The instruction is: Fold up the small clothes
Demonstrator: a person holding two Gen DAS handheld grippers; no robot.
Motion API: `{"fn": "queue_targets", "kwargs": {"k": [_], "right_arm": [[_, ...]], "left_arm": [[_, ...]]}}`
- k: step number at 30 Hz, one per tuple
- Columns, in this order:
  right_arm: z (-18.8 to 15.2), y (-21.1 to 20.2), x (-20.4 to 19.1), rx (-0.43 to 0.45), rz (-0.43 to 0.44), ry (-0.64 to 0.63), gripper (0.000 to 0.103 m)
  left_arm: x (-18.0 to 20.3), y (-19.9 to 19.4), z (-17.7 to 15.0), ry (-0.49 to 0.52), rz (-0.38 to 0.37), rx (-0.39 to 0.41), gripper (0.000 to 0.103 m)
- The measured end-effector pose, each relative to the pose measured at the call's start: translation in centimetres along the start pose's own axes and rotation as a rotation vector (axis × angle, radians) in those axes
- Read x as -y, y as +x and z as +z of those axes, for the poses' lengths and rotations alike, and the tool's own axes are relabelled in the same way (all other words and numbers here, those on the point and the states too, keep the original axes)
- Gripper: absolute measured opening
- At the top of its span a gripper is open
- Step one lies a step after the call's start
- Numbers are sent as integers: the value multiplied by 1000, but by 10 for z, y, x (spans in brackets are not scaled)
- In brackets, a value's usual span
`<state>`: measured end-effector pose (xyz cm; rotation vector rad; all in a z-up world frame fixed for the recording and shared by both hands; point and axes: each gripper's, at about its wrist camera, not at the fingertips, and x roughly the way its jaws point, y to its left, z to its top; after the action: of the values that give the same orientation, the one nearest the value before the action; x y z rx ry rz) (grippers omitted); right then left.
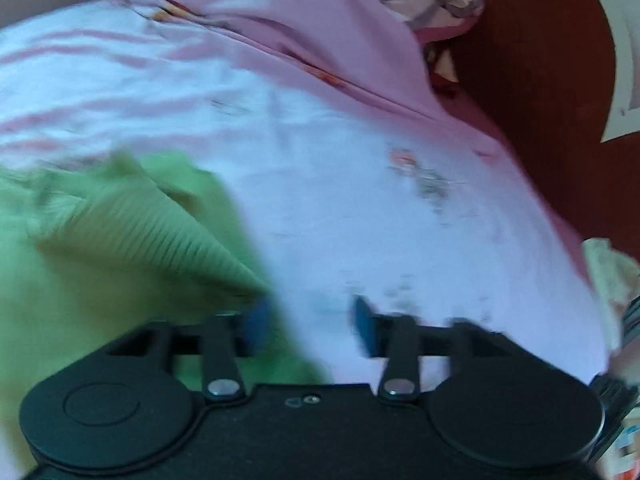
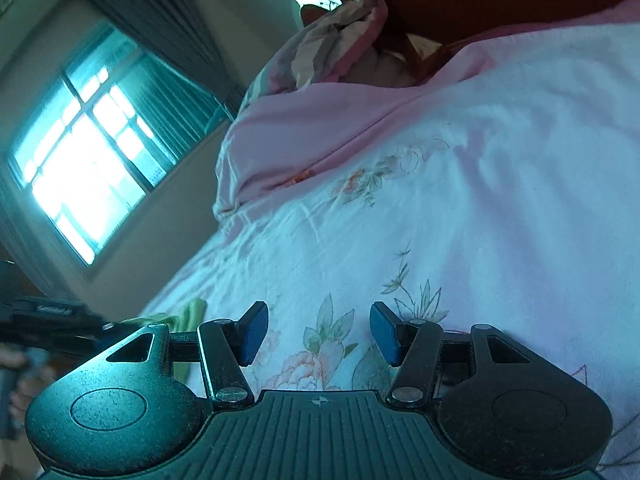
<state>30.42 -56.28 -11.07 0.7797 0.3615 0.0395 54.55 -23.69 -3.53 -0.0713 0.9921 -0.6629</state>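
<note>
Home bedroom. A bed is taking up most of both views, with a pale pink floral bedsheet (image 2: 440,208) spreading across it and a pink pillow (image 1: 304,20) lying at the head. A dark red-brown headboard (image 1: 532,60) is standing behind the pillow. A window (image 2: 84,160) (gridded panes, daylight glowing through) is showing with a dark curtain (image 2: 160,32) hanging beside it. A rumpled patterned blanket (image 2: 340,40) is sitting near the headboard.
</note>
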Motion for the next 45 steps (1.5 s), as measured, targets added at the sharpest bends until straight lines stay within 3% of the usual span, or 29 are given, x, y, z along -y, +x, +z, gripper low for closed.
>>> {"fn": "queue_targets", "kwargs": {"k": [3, 7, 8, 12, 15, 17, 20, 26, 34, 43, 44, 45], "right_arm": [[2, -3, 5, 1, 18, 26, 56], [1, -4, 5, 0, 14, 26, 56], [1, -3, 4, -2, 10, 20, 56], [-1, -1, -4, -8, -5, -19, 56], [-5, 0, -16, -12, -35, -71, 56], [-10, -3, -37, -27, -16, -129, 56], [-29, -8, -80, -86, 94, -175, 56], [-75, 16, -145, -206, 177, -193, 56], [-86, 44, -156, -285, 164, -163, 56], [-96, 73, -160, -336, 163, -136, 56], [-95, 72, -162, -329, 167, -134, 51], [-94, 73, -163, -323, 171, -140, 40]], "left_arm": [[6, -13, -8, 16, -37, 103, 66], [-37, -75, -43, -84, 58, 249, 71], [-55, -93, -60, -113, 105, 272, 74], [-123, -153, -156, -213, 301, 322, 73], [-156, -172, -218, -296, 356, 327, 71], [-159, -175, -235, -302, 356, 342, 69], [-139, -172, -240, -235, 324, 396, 70], [-106, -134, -214, -164, 300, 402, 70], [-102, -124, -225, -150, 314, 418, 70], [-111, -112, -215, -182, 312, 414, 72], [-110, -114, -215, -180, 314, 418, 71], [-109, -116, -216, -178, 319, 429, 70]]}}
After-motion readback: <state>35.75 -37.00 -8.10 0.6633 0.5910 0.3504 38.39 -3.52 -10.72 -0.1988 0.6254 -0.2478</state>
